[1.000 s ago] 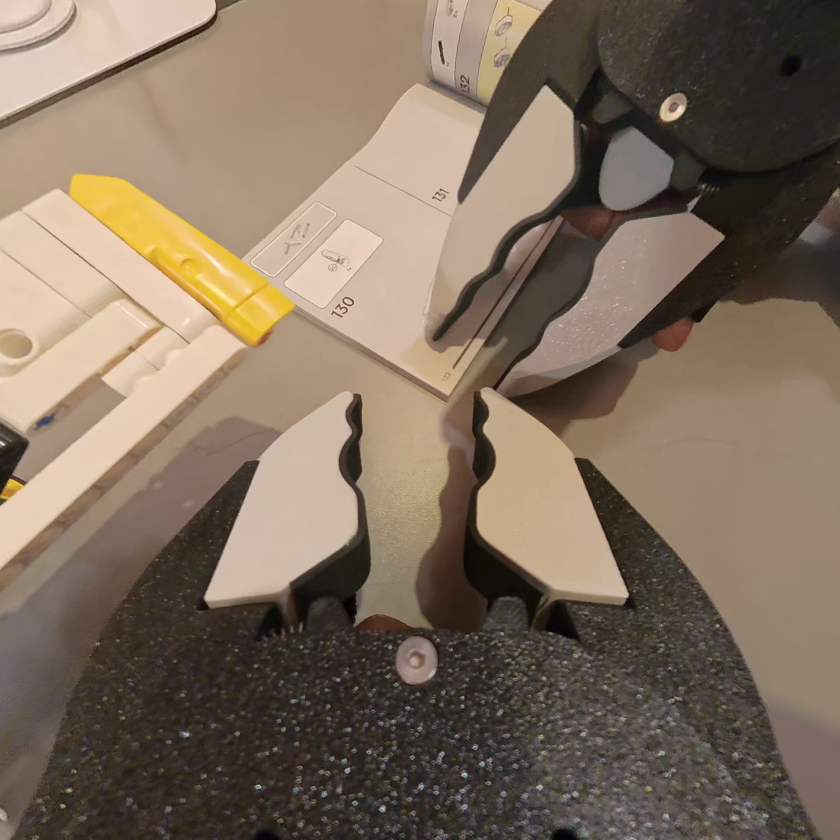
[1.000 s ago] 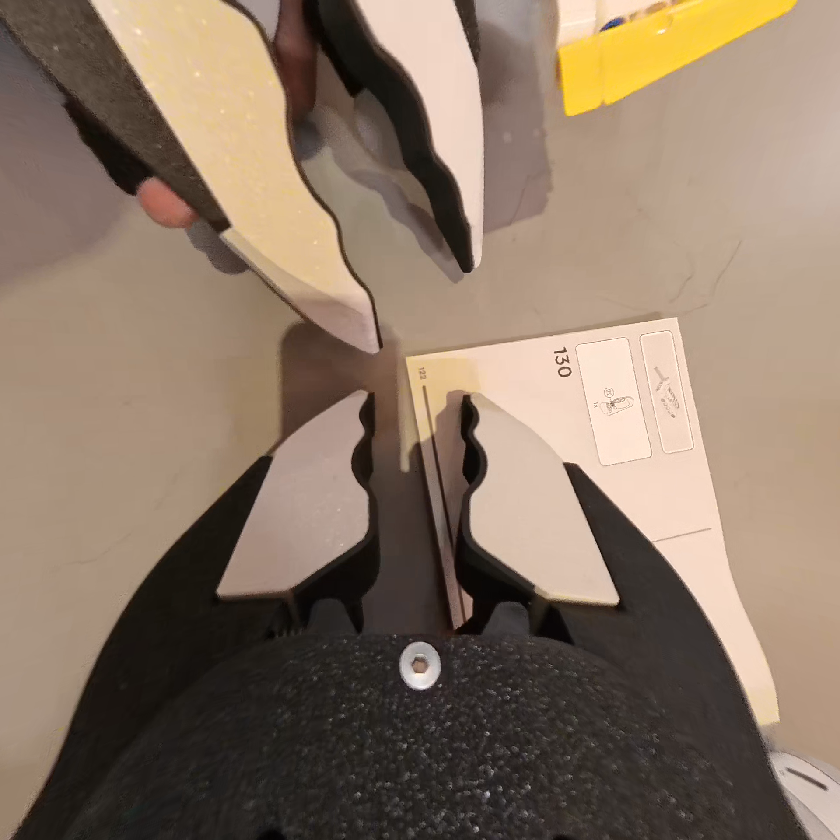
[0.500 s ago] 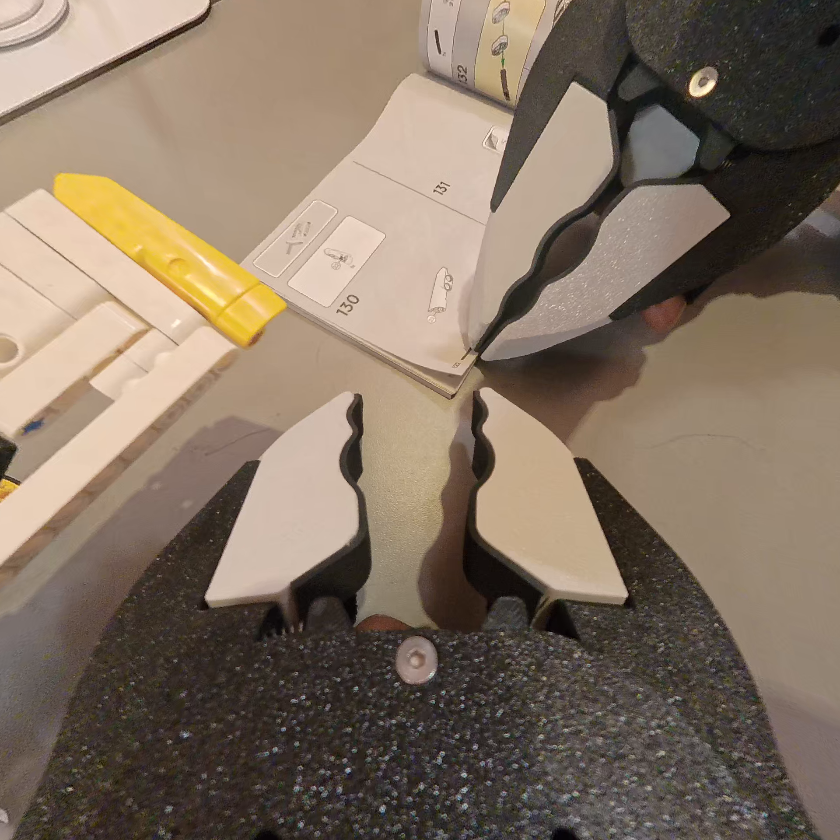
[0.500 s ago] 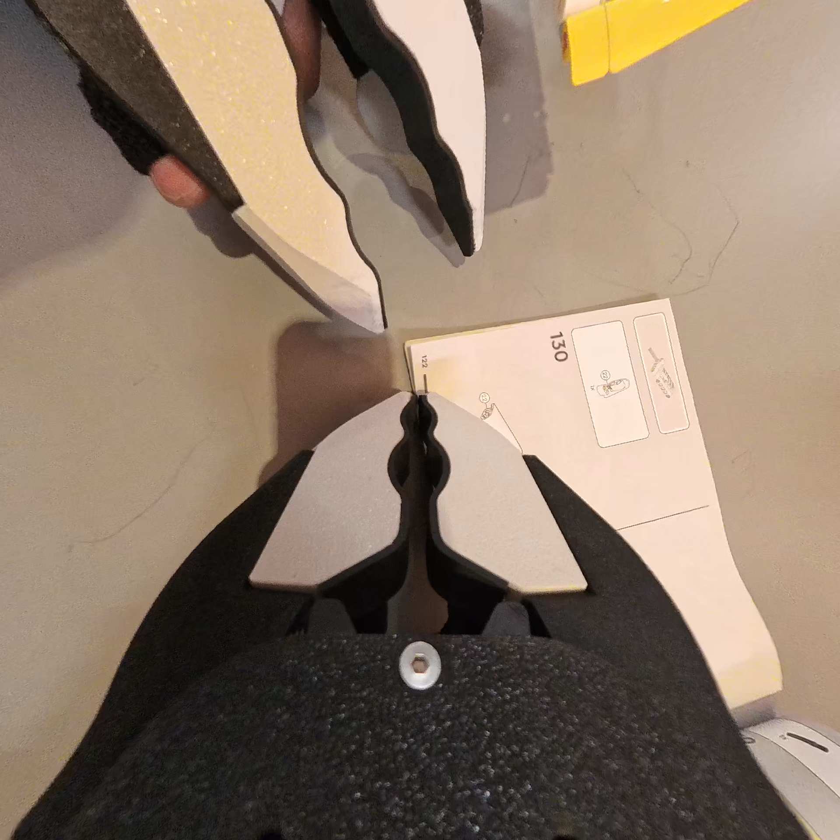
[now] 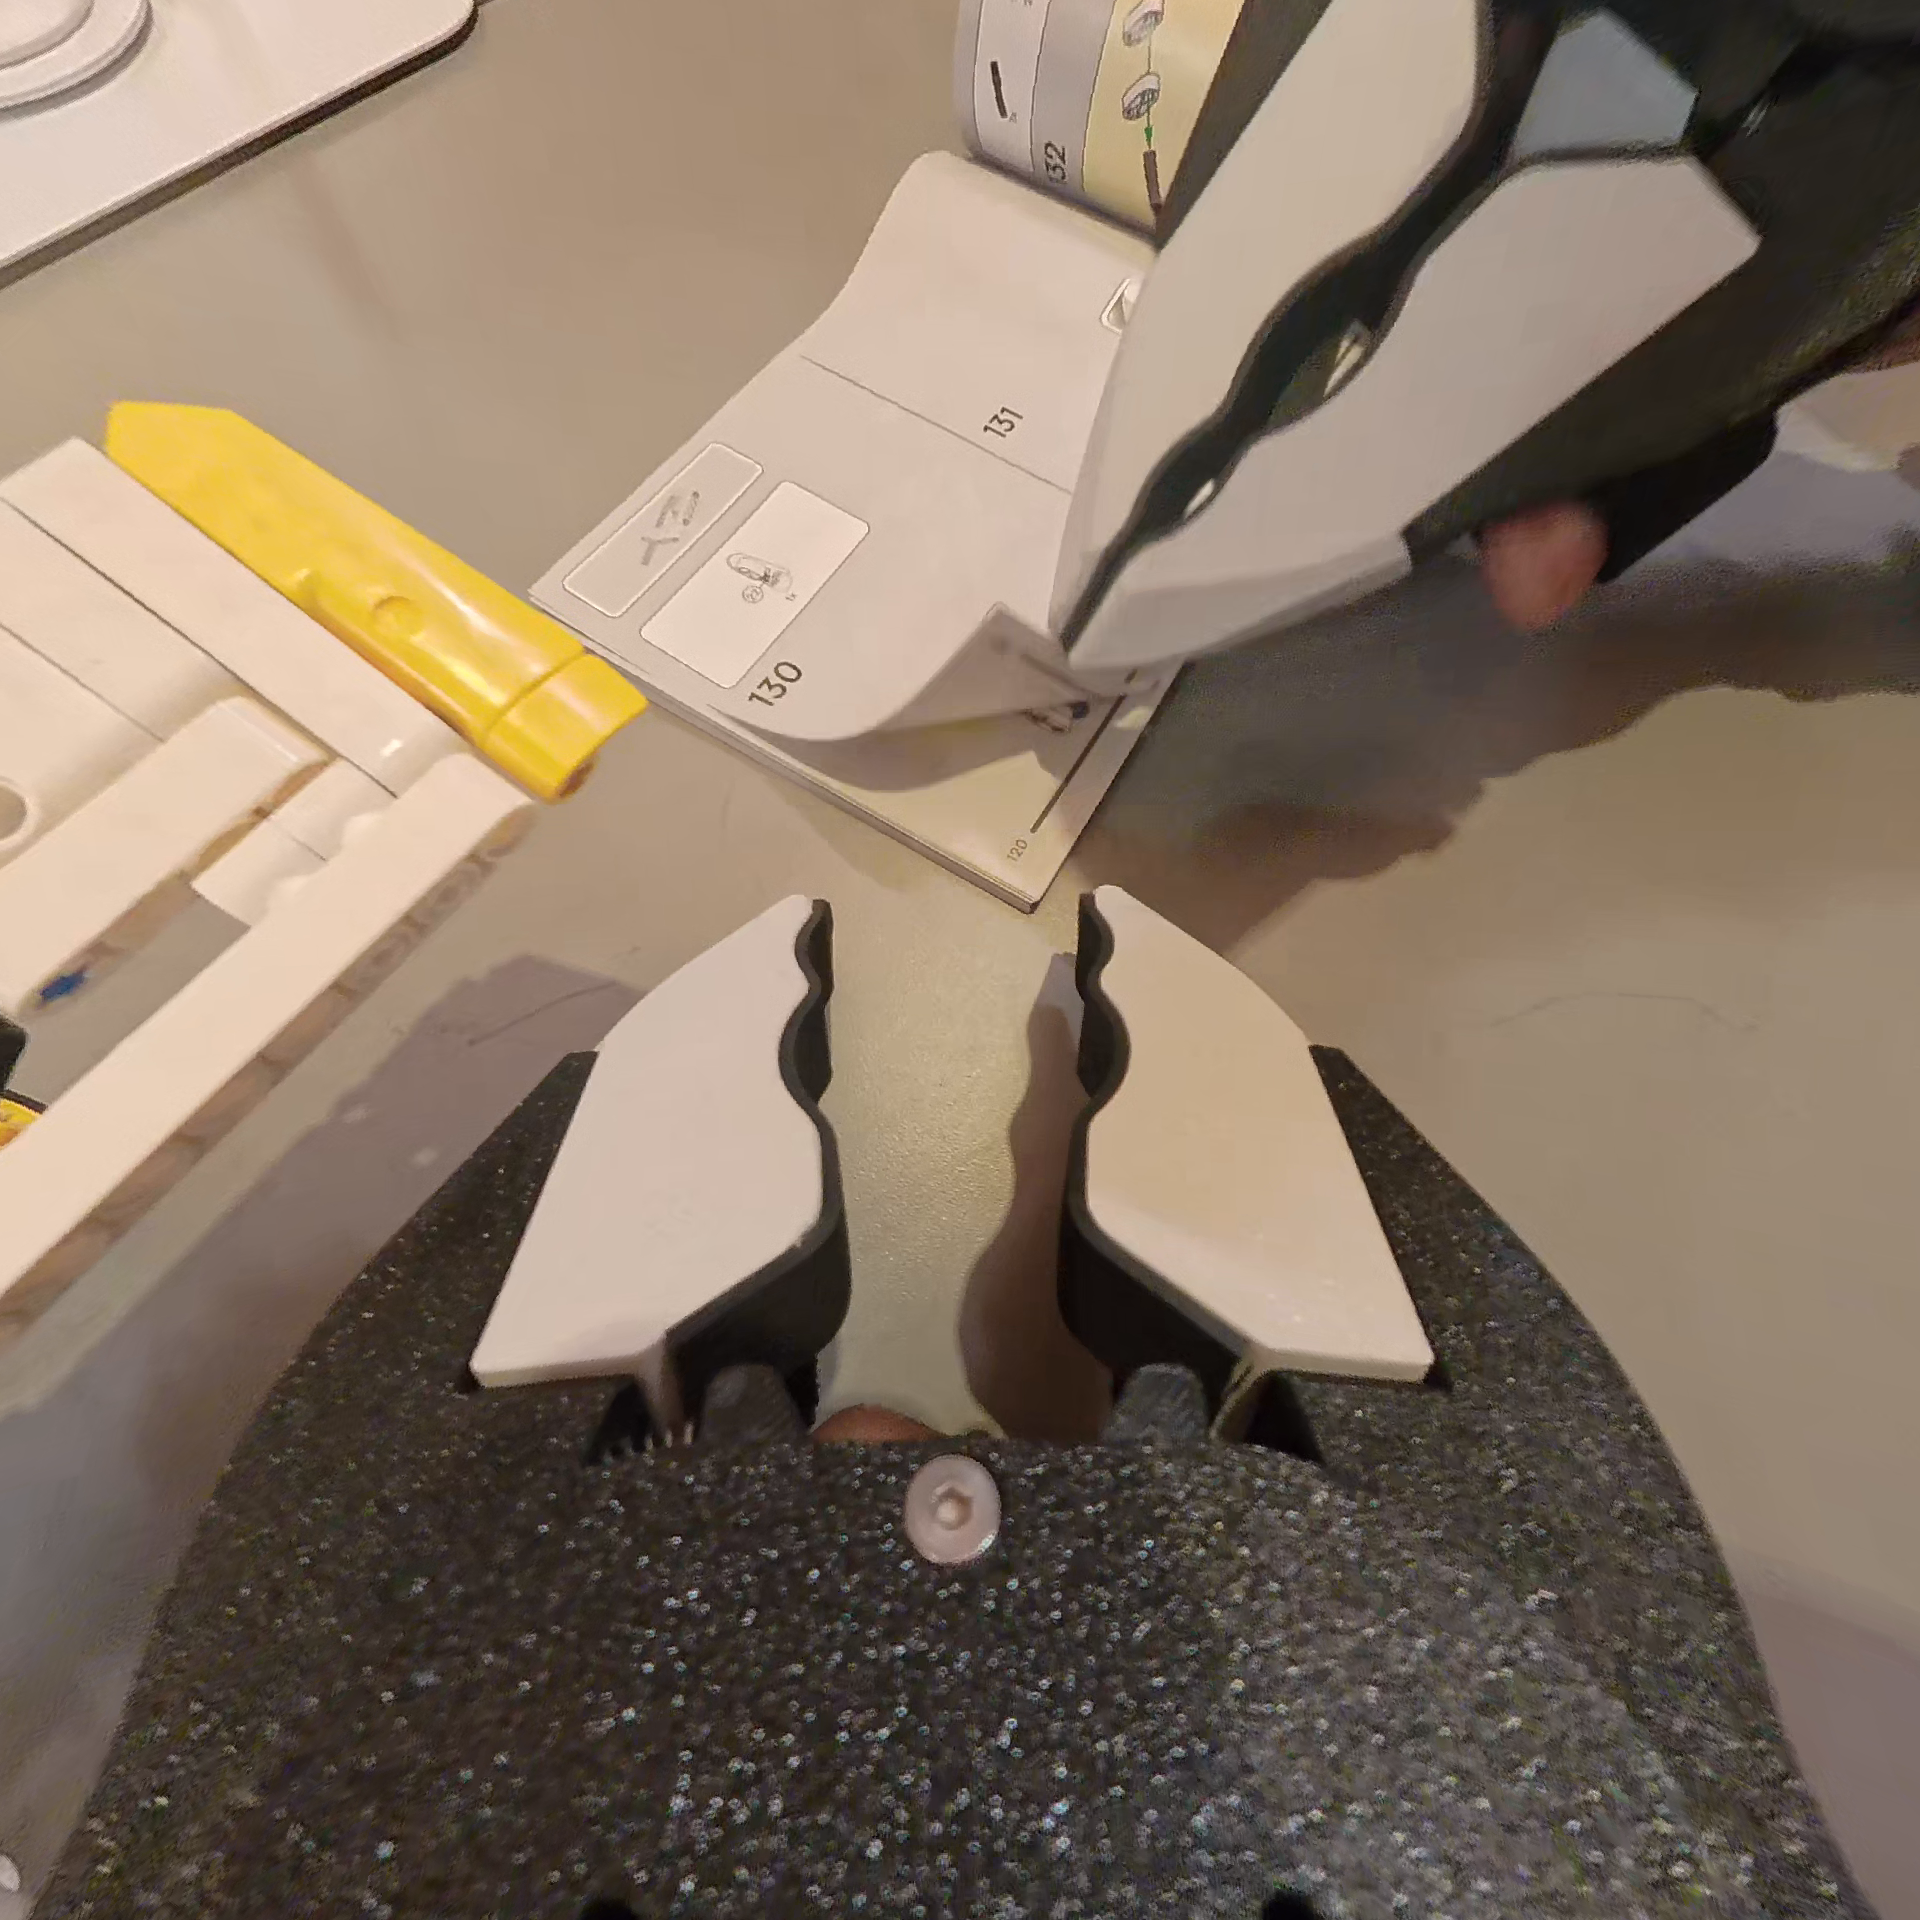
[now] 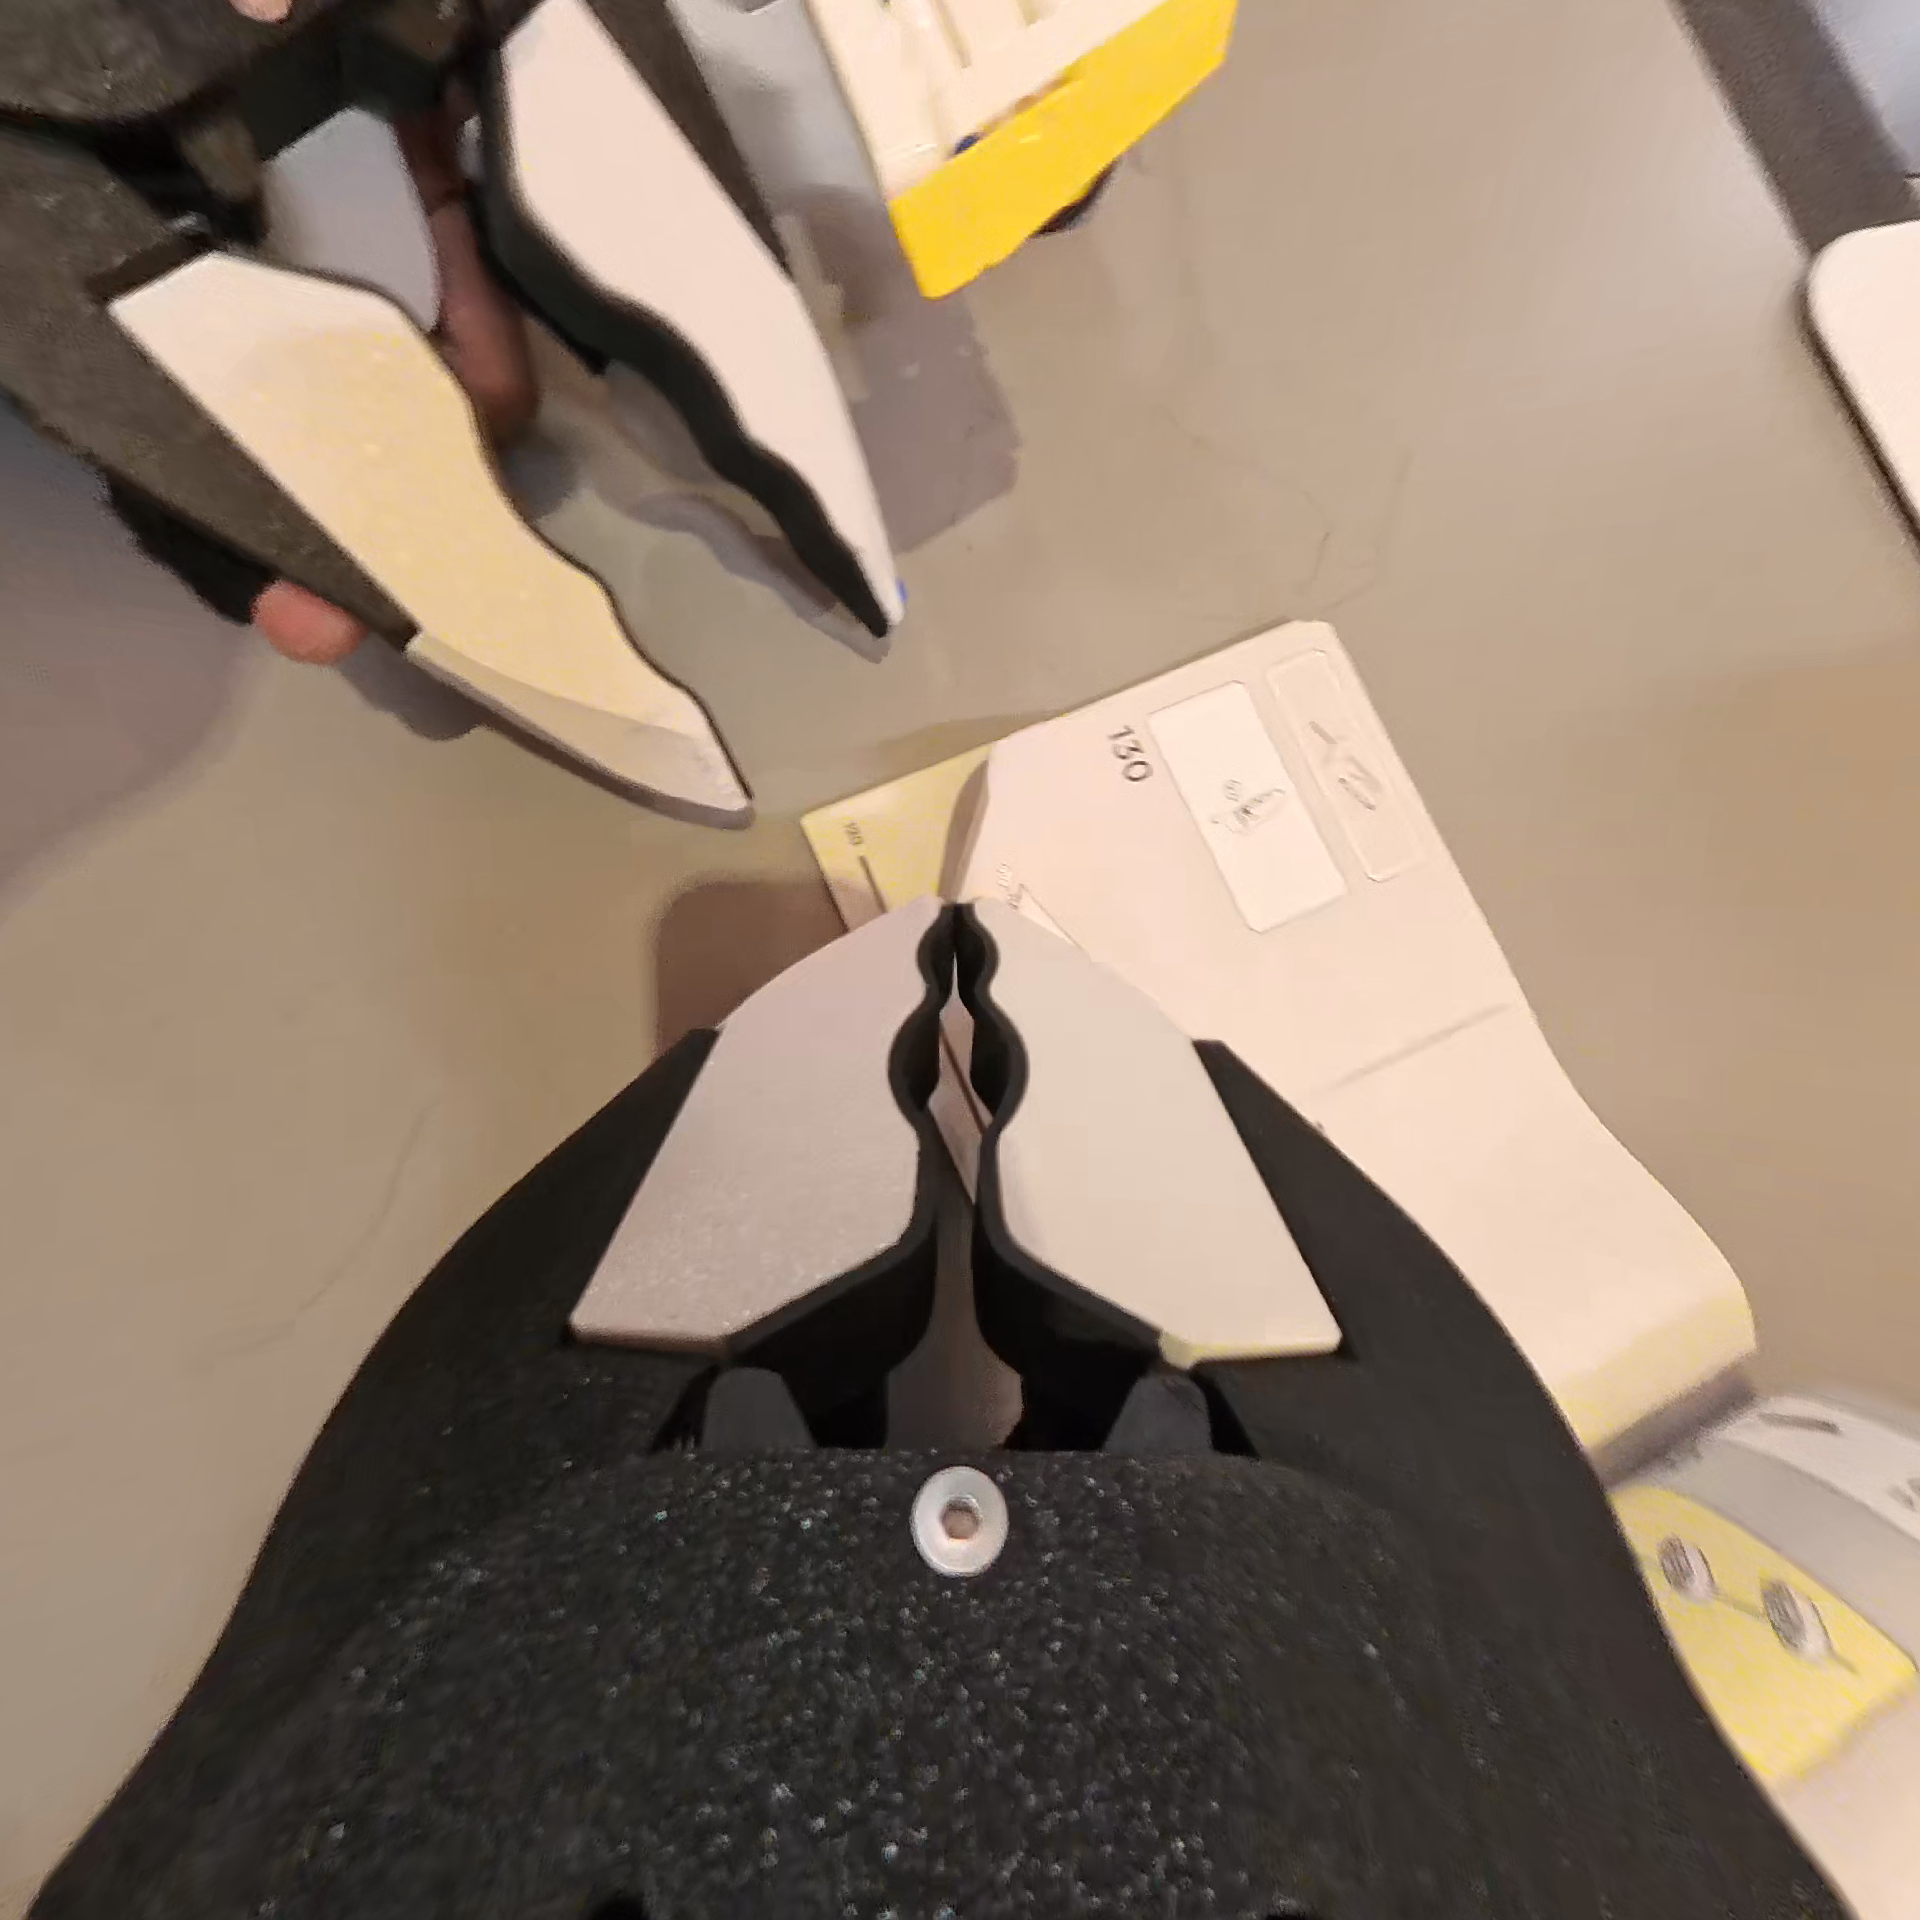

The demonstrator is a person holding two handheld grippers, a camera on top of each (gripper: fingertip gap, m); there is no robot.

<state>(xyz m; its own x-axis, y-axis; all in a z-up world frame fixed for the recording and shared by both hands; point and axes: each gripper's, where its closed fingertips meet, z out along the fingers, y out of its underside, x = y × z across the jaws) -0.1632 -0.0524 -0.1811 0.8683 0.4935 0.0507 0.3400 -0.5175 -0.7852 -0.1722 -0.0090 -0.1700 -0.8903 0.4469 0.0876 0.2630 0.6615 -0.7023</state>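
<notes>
**Right gripper pinches booklet page, left gripper open beside it**

Right gripper: fingertips together, clamped on the corner of one page of an open instruction booklet. The page is lifted and curls up off the stack; the pages below lie flat on the grey tabletop. In the left wrist view the same gripper comes in from the upper right, tips closed on the page edge, with a person's fingertip showing behind it.

Left gripper: fingers apart, nothing between them, only bare tabletop. It sits just beside the booklet's near corner, not touching it. In the right wrist view it is at upper left, jaws spread, near the booklet's corner.

Left of the booklet: a yellow plastic piece lying on white plastic parts, close to the booklet's left edge. A white flat board lies at the far left of the tabletop. Farther pages of the booklet curl up at the top, printed with pictures.
</notes>
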